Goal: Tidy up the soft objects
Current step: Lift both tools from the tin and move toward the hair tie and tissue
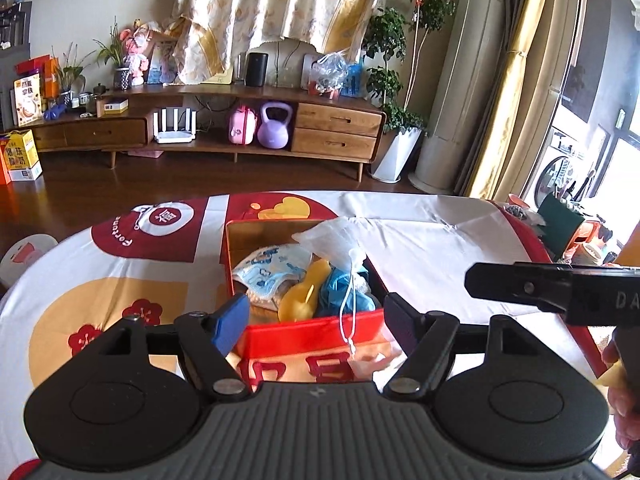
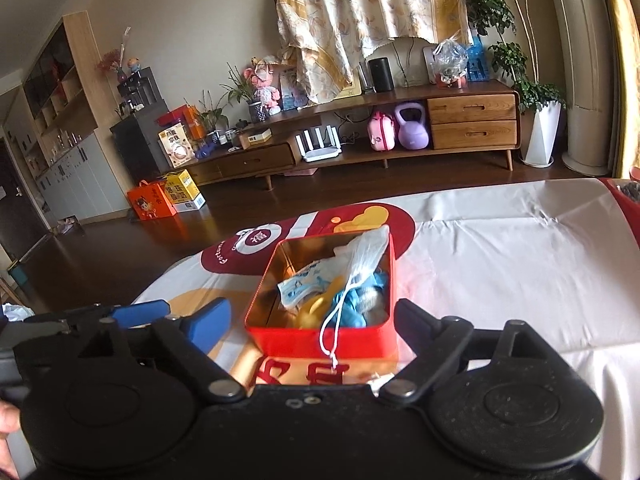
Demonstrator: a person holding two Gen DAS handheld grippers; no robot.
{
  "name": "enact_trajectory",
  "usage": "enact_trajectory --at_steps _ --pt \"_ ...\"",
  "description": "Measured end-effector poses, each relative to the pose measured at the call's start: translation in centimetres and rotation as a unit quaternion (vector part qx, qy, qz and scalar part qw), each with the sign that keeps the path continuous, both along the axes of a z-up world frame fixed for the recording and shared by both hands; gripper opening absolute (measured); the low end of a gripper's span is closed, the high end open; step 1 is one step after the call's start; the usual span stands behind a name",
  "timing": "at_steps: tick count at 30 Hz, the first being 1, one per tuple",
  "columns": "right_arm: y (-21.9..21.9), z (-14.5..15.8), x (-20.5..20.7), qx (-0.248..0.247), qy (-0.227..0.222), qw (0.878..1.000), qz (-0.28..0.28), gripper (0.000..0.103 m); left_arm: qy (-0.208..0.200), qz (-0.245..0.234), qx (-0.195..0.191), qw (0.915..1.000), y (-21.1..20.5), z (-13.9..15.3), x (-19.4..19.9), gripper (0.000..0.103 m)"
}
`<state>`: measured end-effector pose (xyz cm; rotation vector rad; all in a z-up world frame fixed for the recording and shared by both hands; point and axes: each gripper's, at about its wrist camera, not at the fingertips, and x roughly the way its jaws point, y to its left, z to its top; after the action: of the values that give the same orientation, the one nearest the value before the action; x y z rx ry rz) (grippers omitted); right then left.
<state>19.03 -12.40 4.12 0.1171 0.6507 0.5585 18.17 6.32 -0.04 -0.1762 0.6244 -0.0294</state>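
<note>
A red tin box stands on the table, holding soft things: a white drawstring mesh bag, a blue-printed white cloth, a yellow soft piece and blue fabric. The bag's cord hangs over the front wall. My left gripper is open and empty, just before the box's near wall. My right gripper is open and empty, also at the near wall. The right gripper's black body shows in the left wrist view.
The table wears a white cloth with red and yellow prints. Clutter sits at its right end. Beyond lie a dark wood floor and a wooden TV cabinet. Boxes stand on the floor.
</note>
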Motion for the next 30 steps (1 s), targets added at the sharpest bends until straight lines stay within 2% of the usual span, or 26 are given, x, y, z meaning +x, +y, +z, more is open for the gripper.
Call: enact_trajectory --at_steps 6,11,13,15,30 --pt "-0.6 -1.0 -1.8 -0.008 -0.008 1.0 -0.007 0.102 0.004 -0.003 0.001 1.0 -0.4 -0.7 -2.0 0.078" --pt "-1.3 -2.5 -3.0 -0.01 -0.005 1.0 -0.007 0.103 -0.004 0.011 0.012 0.9999 -0.9 -1.5 -3.8 0.079" --pt "-1.2 -3.2 -3.4 -0.022 -0.005 1.0 -0.006 0.103 -0.006 0.016 0.011 0.9998 -0.9 -2.0 -4.4 0.086" --pt "-1.3 -4.1 -3.8 -0.031 -0.003 0.999 -0.005 0.103 -0.005 0.017 0.009 0.9998 -1.0 -2.6 -5.1 0.086" --pt "-2.1 -8.9 -3.7 -0.055 0.03 0.997 -0.033 0.103 0.057 0.012 0.001 0.9983 -2.7 -8.4 -6.7 0.086"
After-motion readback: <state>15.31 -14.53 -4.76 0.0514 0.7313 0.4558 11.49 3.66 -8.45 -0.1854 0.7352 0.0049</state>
